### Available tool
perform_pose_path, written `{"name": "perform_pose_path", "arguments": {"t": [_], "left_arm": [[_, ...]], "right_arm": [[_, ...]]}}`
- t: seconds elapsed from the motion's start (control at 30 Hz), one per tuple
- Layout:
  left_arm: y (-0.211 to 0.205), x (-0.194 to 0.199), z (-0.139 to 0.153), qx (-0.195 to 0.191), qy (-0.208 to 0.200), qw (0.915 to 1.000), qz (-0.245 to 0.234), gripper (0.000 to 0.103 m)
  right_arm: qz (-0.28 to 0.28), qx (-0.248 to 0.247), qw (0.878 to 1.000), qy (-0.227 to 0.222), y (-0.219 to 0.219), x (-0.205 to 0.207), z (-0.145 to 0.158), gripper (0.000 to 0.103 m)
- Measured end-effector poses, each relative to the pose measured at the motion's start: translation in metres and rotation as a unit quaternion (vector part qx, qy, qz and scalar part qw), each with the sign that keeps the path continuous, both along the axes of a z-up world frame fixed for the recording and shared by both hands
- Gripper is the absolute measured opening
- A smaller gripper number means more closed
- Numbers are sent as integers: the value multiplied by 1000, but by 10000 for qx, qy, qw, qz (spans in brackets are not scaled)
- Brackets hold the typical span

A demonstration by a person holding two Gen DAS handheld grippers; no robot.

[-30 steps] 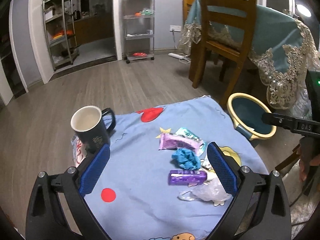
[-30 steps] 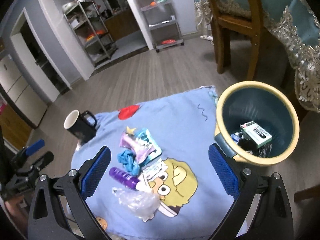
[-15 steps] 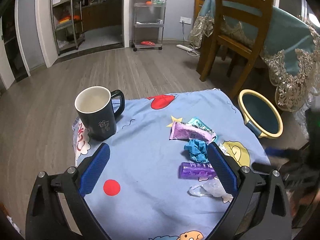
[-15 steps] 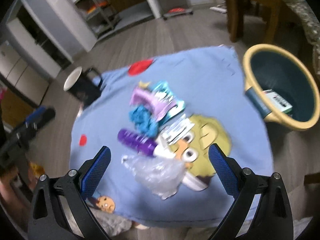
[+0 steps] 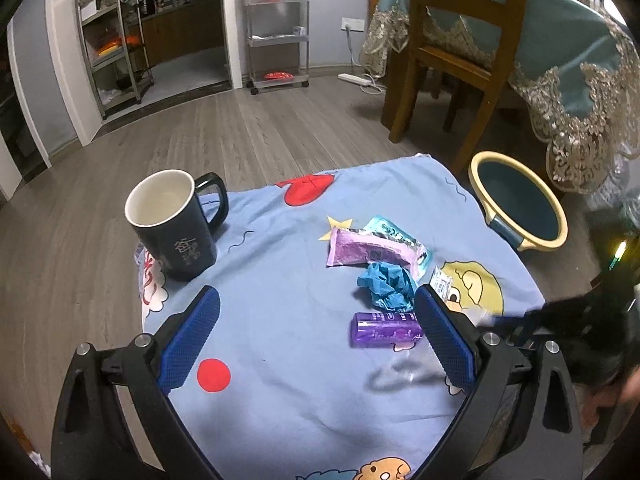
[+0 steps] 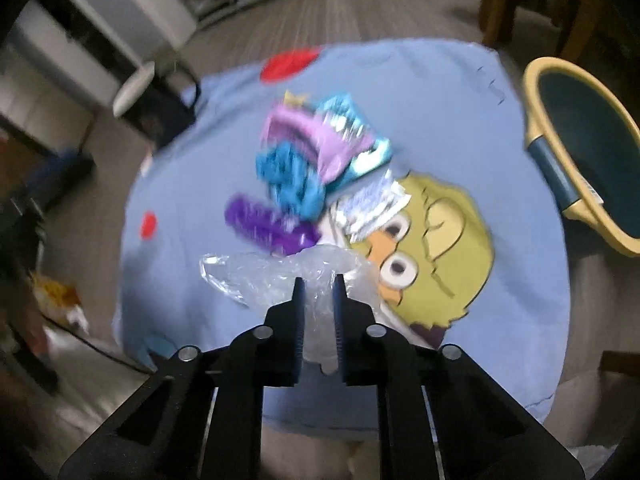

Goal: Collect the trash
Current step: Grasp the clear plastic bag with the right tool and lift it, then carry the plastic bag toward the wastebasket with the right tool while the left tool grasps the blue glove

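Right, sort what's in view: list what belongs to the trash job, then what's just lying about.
Job:
- crumpled clear plastic bag, pinched in right gripper
- purple foil tube wrapper
- crumpled blue paper
- lilac snack packet
- teal foil packet
- yellow-rimmed blue bin

Lying about:
- dark ceramic mug
- wooden chair
- blue cartoon cloth

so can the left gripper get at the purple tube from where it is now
Probably yes. The left gripper is open, and the purple tube lies on the blue cloth just inside its right finger, nothing on top. The right gripper, shut on the clear plastic bag, works close beside it.
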State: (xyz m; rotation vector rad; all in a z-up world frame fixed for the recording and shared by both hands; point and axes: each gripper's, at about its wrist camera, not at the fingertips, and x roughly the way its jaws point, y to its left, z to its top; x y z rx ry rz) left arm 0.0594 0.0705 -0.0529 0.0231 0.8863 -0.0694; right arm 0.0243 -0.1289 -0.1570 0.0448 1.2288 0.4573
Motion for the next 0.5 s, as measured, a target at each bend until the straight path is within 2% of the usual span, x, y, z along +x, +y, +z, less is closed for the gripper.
{"name": "perform_pose_path", "arguments": {"t": [0.07, 0.23, 0.33, 0.5], "left_arm": [[-4, 3, -3, 28, 56, 10000, -37, 96], [-14, 11, -11, 7, 139, 9998, -135, 96], [-22, 20, -19, -41, 203, 9996, -175, 96], [-41, 37, -41, -79, 399, 9986, -324, 96]], "right_arm": [[-197, 272, 9993, -136, -12, 4, 15, 13], [-433, 490, 9955, -688, -41, 22, 58, 13], [-567, 387, 9923, -1035, -60, 40, 83, 13], [-700, 155, 9879, -1373, -88, 71, 103, 13]]}}
